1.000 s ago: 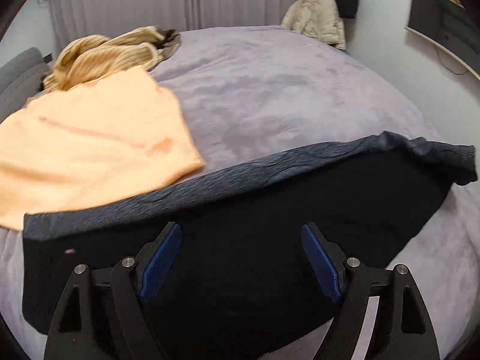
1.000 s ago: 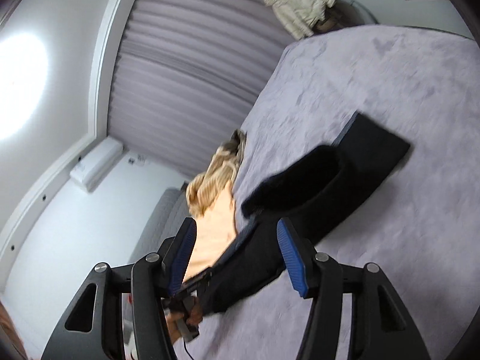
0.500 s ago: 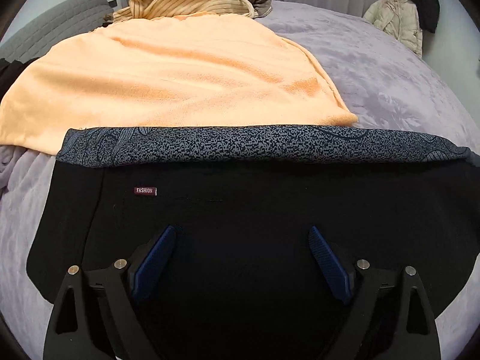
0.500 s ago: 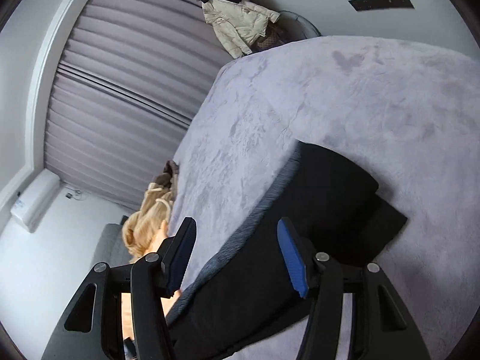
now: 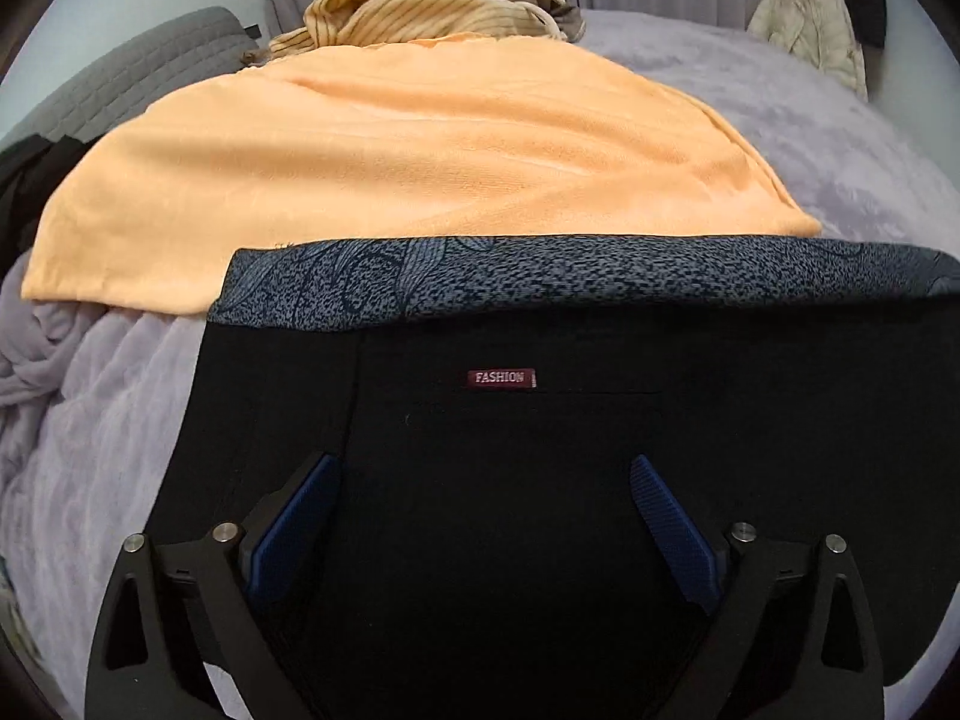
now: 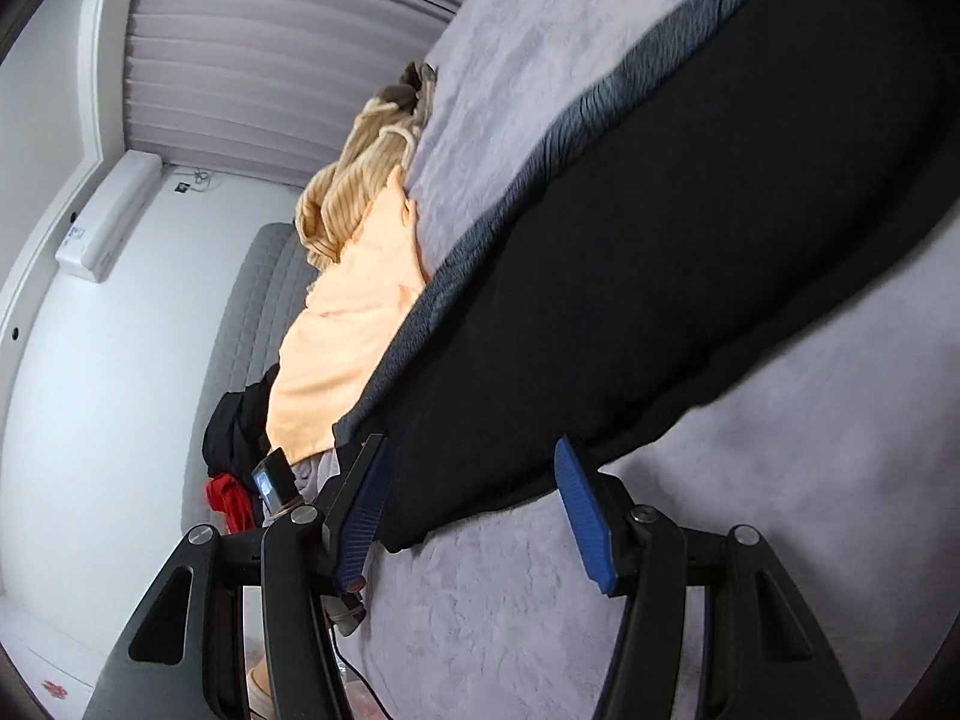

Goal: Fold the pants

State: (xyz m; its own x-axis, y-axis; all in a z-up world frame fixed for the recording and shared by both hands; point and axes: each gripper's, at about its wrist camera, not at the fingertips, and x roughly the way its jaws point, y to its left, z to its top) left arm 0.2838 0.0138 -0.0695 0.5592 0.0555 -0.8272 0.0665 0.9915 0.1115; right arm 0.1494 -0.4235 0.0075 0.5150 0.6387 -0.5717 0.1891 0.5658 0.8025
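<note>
Against the frame half a second back, the left wrist view sits closer over the black fabric pants with the grey-blue patterned waistband [image 5: 540, 480]; the garment now fills the lower part of the view, and the small dark-red woven label [image 5: 501, 378] has shifted from the left toward the centre. The label reads "FASHION" in pale capitals. No other writing is legible in either view.

Left gripper [image 5: 483, 534]: jaws spread wide, blue-padded fingers [image 5: 294, 531] poised over the black cloth with nothing between them. Whether the tips touch the fabric cannot be told.

Right gripper [image 6: 474, 513]: also wide open, nothing held. Compared with the earlier frame, its view has swung in nearer the garment, which now runs diagonally from the upper right corner down to the fingers. The lower edge of the pants lies between the two blue pads; contact cannot be judged.

The pants lie spread flat on the lavender plush bedspread [image 5: 90, 420], waistband on the far side. The waistband overlaps the near edge of a peach-orange towel-like cloth [image 5: 420, 156]. Beyond that is a crumpled tan striped garment [image 5: 432, 6]. A cream puffy jacket [image 5: 810, 18] hangs near the wall at upper right.
</note>
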